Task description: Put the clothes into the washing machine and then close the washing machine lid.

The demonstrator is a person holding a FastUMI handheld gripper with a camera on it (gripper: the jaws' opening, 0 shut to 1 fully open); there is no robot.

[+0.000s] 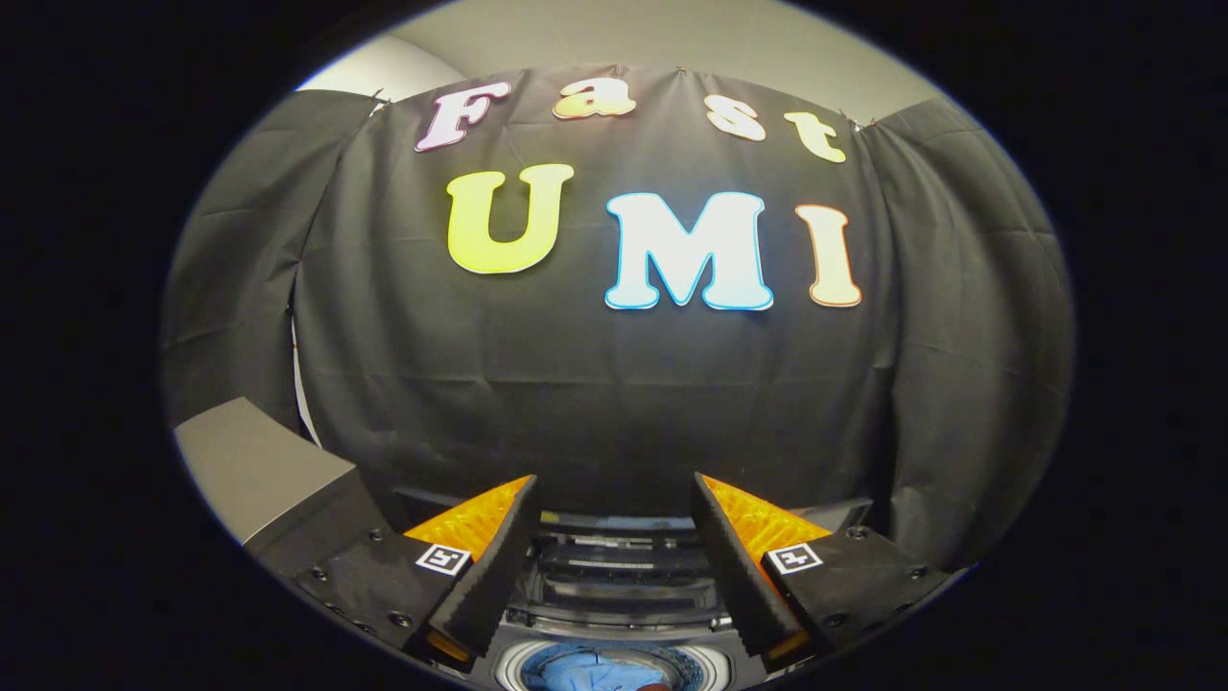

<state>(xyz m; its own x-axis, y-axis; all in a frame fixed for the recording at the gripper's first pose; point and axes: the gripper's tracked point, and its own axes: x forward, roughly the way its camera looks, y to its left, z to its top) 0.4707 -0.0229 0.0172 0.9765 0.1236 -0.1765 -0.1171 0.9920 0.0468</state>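
The gripper [614, 499] is held level, its two fingers spread wide apart with nothing between them; they point toward the black cloth wall [614, 403] of the booth, which hangs in folds beyond the fingertips; below and between the fingers lies the washing machine [624, 585], seen from above, its dark top panel running across the gap between them; nearer the camera sits the round drum opening [614, 667] with a pale rim; inside it rests a blue garment [590, 672], probably the clothes of the task, though little of it shows; it lies in the drum, low between the finger bases, apart from both fingers; to the left of the left finger stands a grey box-like block [254, 470] with a flat top, near the wall.
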